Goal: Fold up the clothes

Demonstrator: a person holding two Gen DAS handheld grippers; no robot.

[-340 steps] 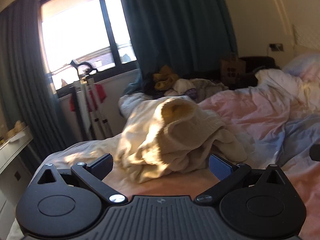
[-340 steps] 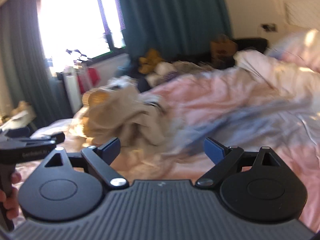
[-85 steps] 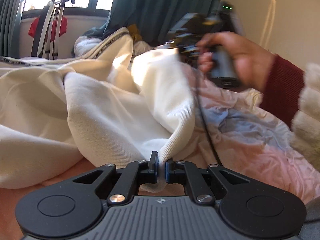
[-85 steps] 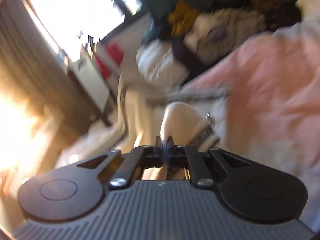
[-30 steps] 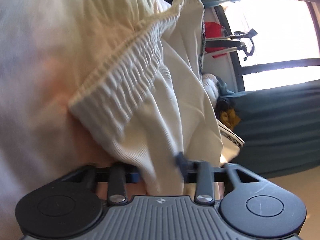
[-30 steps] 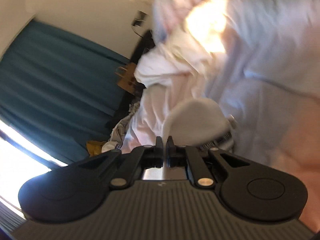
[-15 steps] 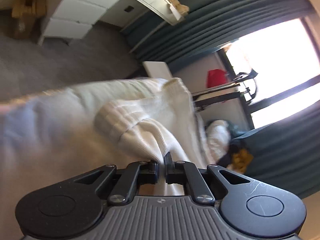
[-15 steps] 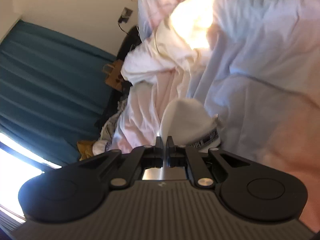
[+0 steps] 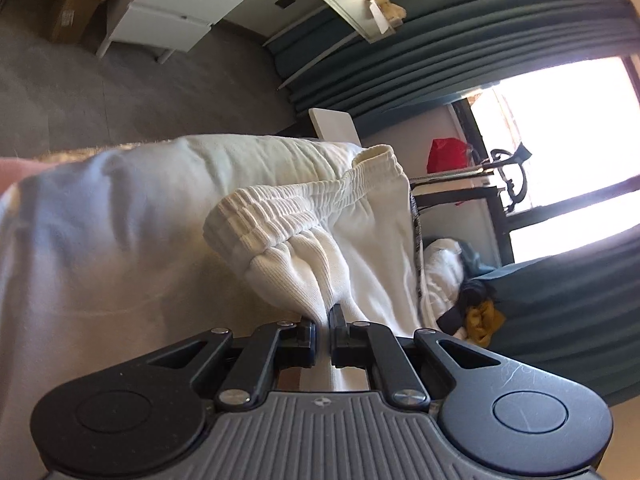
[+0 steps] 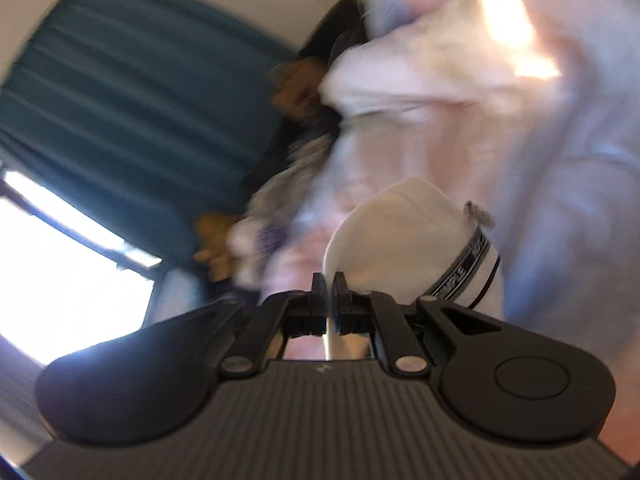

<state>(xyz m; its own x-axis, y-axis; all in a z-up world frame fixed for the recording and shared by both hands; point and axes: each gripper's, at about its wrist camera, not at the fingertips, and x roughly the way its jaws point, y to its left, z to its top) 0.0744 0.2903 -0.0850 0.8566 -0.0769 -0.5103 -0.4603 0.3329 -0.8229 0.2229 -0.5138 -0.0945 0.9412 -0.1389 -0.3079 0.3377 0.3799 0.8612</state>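
Grey carpet (image 9: 120, 80) and a white drawer unit (image 9: 176, 8) fill the tilted background, with dark teal curtains (image 9: 460, 32) beside a bright window (image 9: 560, 128). Left to right: the left gripper (image 9: 325, 326) is clamped on a ribbed fold of the cream knitted garment with an elastic waistband (image 9: 304, 208), which bunches just ahead of its fingers and drapes away. The right gripper (image 10: 329, 292), in a blurred view, pinches another part of the garment, whose lettered trim band (image 10: 468, 268) curls right of the fingers, over the pink and lilac duvet (image 10: 540, 140).
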